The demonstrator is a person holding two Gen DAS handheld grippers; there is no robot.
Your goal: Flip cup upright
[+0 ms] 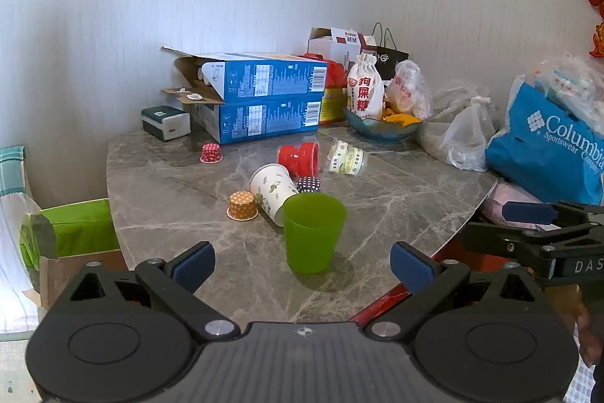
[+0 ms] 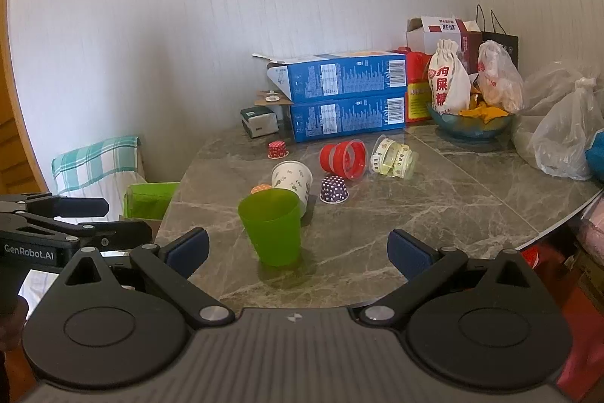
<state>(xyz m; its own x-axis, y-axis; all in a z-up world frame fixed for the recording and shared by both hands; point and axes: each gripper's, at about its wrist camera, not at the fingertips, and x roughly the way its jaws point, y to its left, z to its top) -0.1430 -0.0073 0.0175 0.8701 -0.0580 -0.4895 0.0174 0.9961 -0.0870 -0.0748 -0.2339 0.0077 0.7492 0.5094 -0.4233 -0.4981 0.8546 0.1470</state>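
Marble table (image 1: pixel 396 214) carries stacked blue boxes (image 1: pixel 264 97) at the wall. Nearer me the green cup (image 1: pixel 313 233) stands upright, with a white paper cup (image 1: pixel 271 193) lying just behind it. My left gripper (image 1: pixel 302 265) and right gripper (image 2: pixel 298 250) gape wide, both empty.

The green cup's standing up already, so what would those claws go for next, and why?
Probably the left gripper, open and empty, should reach past the upright green plastic cup to the white printed paper cup lying on its side just behind it on the grey marble table. It is the nearest cup not yet upright.
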